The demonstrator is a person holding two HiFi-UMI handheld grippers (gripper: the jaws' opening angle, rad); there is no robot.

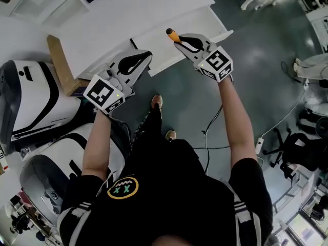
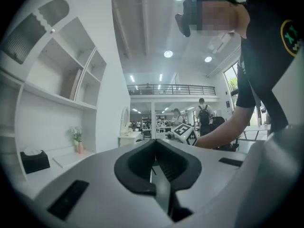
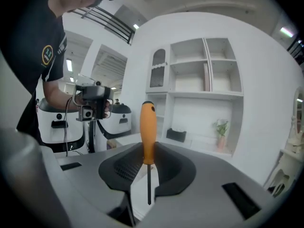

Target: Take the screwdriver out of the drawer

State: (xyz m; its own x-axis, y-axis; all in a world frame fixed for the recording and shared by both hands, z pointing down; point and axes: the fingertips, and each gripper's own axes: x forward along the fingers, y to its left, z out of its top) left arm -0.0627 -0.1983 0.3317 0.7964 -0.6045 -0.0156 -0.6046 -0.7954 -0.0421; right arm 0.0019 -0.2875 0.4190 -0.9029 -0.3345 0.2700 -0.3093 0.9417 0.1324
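The screwdriver (image 3: 147, 127) stands upright in the right gripper view, its long axis running from 12 to 6 o'clock. Its orange, black-capped handle is up and its thin dark shaft down. The right gripper (image 3: 145, 148) pinches the handle's lower end, over the white drawer (image 1: 215, 24). In the head view, at its 8 o'clock, the left gripper (image 2: 154, 148) has its jaws pressed together, empty.

The left arm (image 1: 97, 137) and right arm (image 1: 237, 118) stretched forward side by side. The left gripper (image 1: 146, 56) had its jaws pressed together, empty. The right gripper (image 1: 178, 41) clamped the screwdriver (image 1: 171, 34) at its handle's lower end.
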